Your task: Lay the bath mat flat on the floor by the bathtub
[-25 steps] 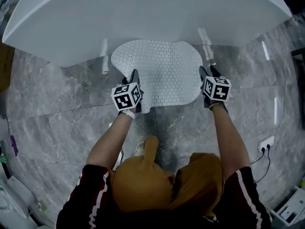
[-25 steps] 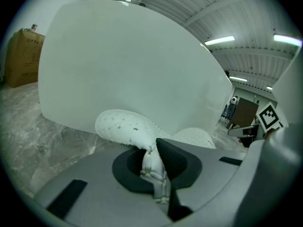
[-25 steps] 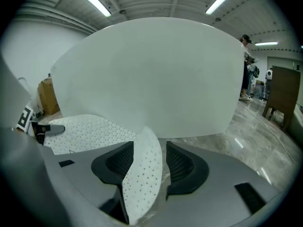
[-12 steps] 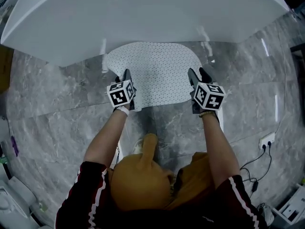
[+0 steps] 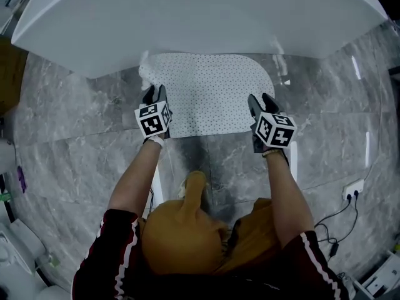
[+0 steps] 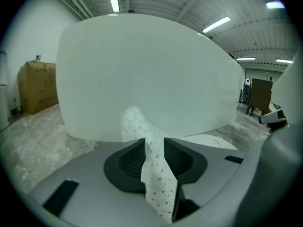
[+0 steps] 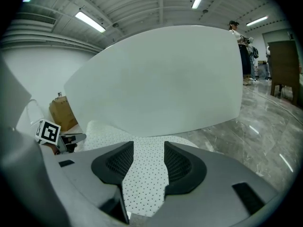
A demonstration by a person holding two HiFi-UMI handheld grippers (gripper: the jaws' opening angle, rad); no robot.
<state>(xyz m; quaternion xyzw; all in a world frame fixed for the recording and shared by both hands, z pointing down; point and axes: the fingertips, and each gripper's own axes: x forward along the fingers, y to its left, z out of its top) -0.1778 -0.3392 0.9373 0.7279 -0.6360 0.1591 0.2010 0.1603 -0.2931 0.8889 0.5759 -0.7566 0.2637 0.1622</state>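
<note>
Compared with a second earlier, the bath mat (image 5: 209, 92) lay wider and farther up, its far edge now tucked under the overhang of the bathtub (image 5: 200, 17). Before, it had sat bunched and narrower, clear of the tub. Both hands had shifted with it, the left gripper (image 5: 156, 94) moving out toward the mat's left end.

The mat was a thin, white, limp sheet dotted with small dark holes, oblong with rounded corners. It rested mostly flat on the glossy grey marbled floor (image 5: 81, 124), which mirrored the ceiling strip lights. Its far left corner curled upward. The tub was smooth, matte white, with a broad curved flank.

The left gripper's jaws had just been opening and stood wide apart. A folded flap of the mat's left edge rose upright between their ribbed black pads (image 6: 130, 160). The right gripper (image 5: 260, 102) sat at the mat's near right corner, its jaws likewise spread. The dotted sheet showed flat between and beneath them, with no pinch visible. A brown cardboard box (image 6: 38, 86) stood against the wall beyond the tub.
</note>
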